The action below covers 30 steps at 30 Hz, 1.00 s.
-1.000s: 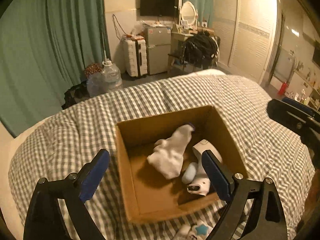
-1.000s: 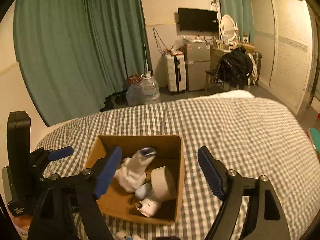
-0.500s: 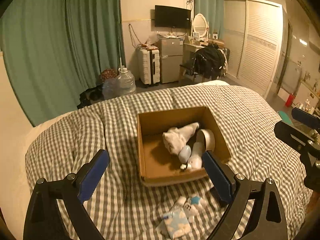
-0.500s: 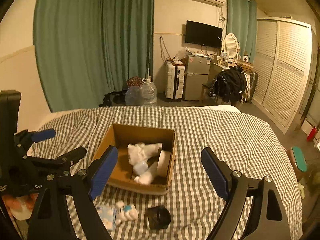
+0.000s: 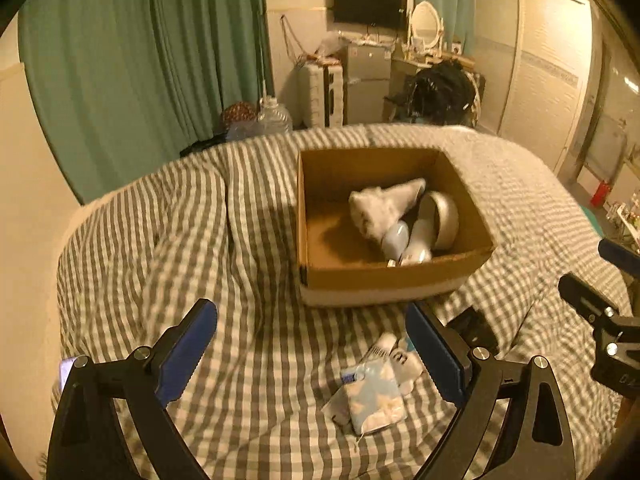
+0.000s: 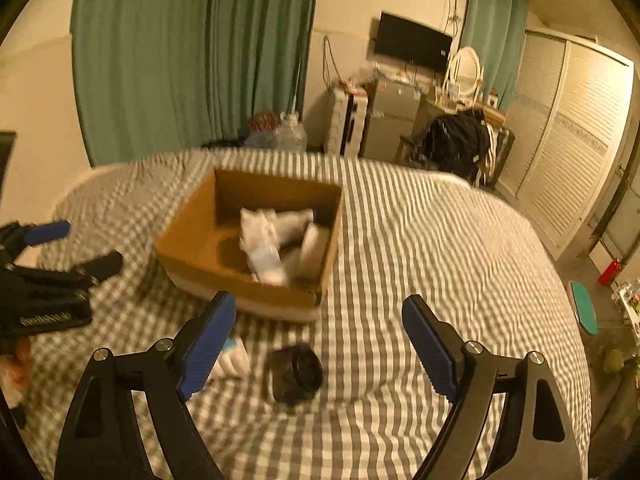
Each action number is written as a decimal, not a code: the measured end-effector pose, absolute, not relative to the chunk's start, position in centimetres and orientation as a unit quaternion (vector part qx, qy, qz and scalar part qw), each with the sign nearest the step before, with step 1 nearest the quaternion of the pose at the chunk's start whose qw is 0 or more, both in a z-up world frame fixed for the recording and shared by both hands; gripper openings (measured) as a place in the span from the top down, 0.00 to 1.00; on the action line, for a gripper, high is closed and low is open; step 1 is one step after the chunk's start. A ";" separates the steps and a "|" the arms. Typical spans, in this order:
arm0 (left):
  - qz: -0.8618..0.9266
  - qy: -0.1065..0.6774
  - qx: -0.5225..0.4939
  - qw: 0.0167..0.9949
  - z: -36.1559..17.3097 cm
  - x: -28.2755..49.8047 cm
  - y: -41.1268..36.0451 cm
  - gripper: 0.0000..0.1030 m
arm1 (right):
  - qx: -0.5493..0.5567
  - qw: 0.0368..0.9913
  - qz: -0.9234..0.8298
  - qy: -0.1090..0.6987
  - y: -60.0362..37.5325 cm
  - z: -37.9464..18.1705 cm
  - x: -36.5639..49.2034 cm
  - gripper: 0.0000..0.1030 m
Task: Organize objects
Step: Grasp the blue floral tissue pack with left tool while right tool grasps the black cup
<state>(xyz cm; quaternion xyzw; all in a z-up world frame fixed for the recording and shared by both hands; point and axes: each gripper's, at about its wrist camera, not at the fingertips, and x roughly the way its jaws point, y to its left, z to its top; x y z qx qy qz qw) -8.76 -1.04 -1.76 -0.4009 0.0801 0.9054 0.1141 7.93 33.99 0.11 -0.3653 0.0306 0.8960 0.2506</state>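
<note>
- Cardboard box sits open on the bed, whose cover is a grey-and-white check.
- Inside the box, toward its right half, lie a crumpled white cloth, a pale blue rounded item, a white bottle-like piece and a white round item leaning at the right wall; they touch one another.
- Near the front of the box, on the bed cover, lies a light blue patterned packet with a small white tube and another white item against it.
- Just right of that cluster sits a small black object, blurred in the right wrist view and mostly hidden behind a finger in the left one.
- Left gripper hangs over the bed in front of the box, its blue-padded fingers spread wide with nothing between them; the packet lies just inside the right finger.
- Right gripper is likewise spread wide and holds nothing, with the black object lying below the gap between its fingers.
- Green curtains hang behind the bed, and a wall-mounted television, a suitcase and a water jug stand beyond it.
</note>
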 end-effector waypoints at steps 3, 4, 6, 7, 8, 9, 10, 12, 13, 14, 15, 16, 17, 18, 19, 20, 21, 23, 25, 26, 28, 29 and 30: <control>0.898 0.089 -0.417 0.112 -4.3 -8.7 -0.8 0.05 | -0.392 0.249 0.885 0.031 34.4 -2.8 7.7 0.17; 0.895 0.092 -0.423 0.112 -5.2 -8.6 -0.7 0.05 | -0.399 0.247 0.883 0.032 34.5 -3.6 7.6 0.17; 0.894 0.091 -0.427 0.099 -6.5 -8.5 -0.7 0.05 | -0.415 0.241 0.877 0.037 34.8 -5.5 7.4 0.17; 0.894 0.087 -0.430 0.093 -7.3 -8.5 -0.8 0.05 | -0.422 0.240 0.873 0.040 35.0 -6.4 7.4 0.17; 0.890 0.086 -0.437 0.094 -8.0 -8.5 -0.7 0.05 | -0.431 0.240 0.869 0.040 35.2 -7.3 7.2 0.17; 0.886 0.086 -0.445 0.097 -8.7 -8.7 -0.6 0.05 | -0.438 0.240 0.865 0.041 35.4 -7.9 7.0 0.17; 0.883 0.087 -0.452 0.094 -9.4 -8.7 -0.6 0.05 | -0.445 0.239 0.862 0.042 35.7 -8.6 6.8 0.17; 0.878 0.086 -0.462 0.096 -10.3 -8.8 -0.4 0.05 | -0.459 0.237 0.855 0.047 36.3 -9.8 6.3 0.17; 0.874 0.086 -0.467 0.100 -10.8 -8.8 -0.2 0.05 | -0.466 0.235 0.852 0.051 36.5 -10.3 6.0 0.17; 0.872 0.088 -0.470 0.102 -11.1 -8.8 -0.1 0.05 | -0.471 0.234 0.849 0.054 36.8 -10.8 5.8 0.17; 0.871 0.091 -0.472 0.103 -11.4 -8.8 0.1 0.05 | -0.474 0.234 0.847 0.058 36.9 -11.4 5.8 0.17; 0.869 0.095 -0.474 0.106 -11.7 -8.8 0.3 0.05 | -0.479 0.233 0.844 0.062 37.2 -11.9 5.6 0.17; 0.867 0.098 -0.476 0.108 -12.0 -8.8 0.4 0.05 | -0.486 0.232 0.840 0.066 37.4 -12.5 5.4 0.17; 0.866 0.100 -0.478 0.109 -12.2 -8.8 0.6 0.05 | -0.492 0.231 0.837 0.068 37.5 -13.0 5.2 0.17; 0.864 0.102 -0.481 0.110 -12.6 -8.8 0.9 0.05 | -0.498 0.231 0.833 0.068 37.6 -13.4 4.9 0.17; 0.861 0.105 -0.485 0.113 -12.9 -8.7 1.1 0.05 | -0.503 0.230 0.830 0.065 37.5 -13.8 4.7 0.17; 0.858 0.111 -0.488 0.115 -13.4 -8.6 1.3 0.05 | -0.507 0.229 0.829 0.062 37.4 -14.2 4.6 0.17; 0.851 0.127 -0.495 0.119 -14.4 -8.3 2.0 0.05 | -0.510 0.227 0.828 0.052 37.1 -14.4 4.3 0.17; 0.846 0.137 -0.499 0.127 -15.1 -8.1 2.5 0.05 | -0.513 0.228 0.826 0.042 36.9 -14.7 4.0 0.17; 0.845 0.142 -0.499 0.131 -15.3 -8.0 2.7 0.05 | -0.516 0.227 0.825 0.039 36.9 -14.9 3.8 0.17; 0.841 0.148 -0.502 0.138 -15.7 -7.9 3.1 0.05 | -0.526 0.224 0.820 0.033 36.9 -15.5 3.4 0.19; 0.839 0.150 -0.504 0.140 -15.9 -7.9 3.2 0.05 | -0.532 0.222 0.816 0.030 37.0 -15.9 3.1 0.20; 0.836 0.152 -0.508 0.141 -16.1 -8.0 3.3 0.05 | -0.538 0.221 0.813 0.029 37.0 -16.2 2.8 0.21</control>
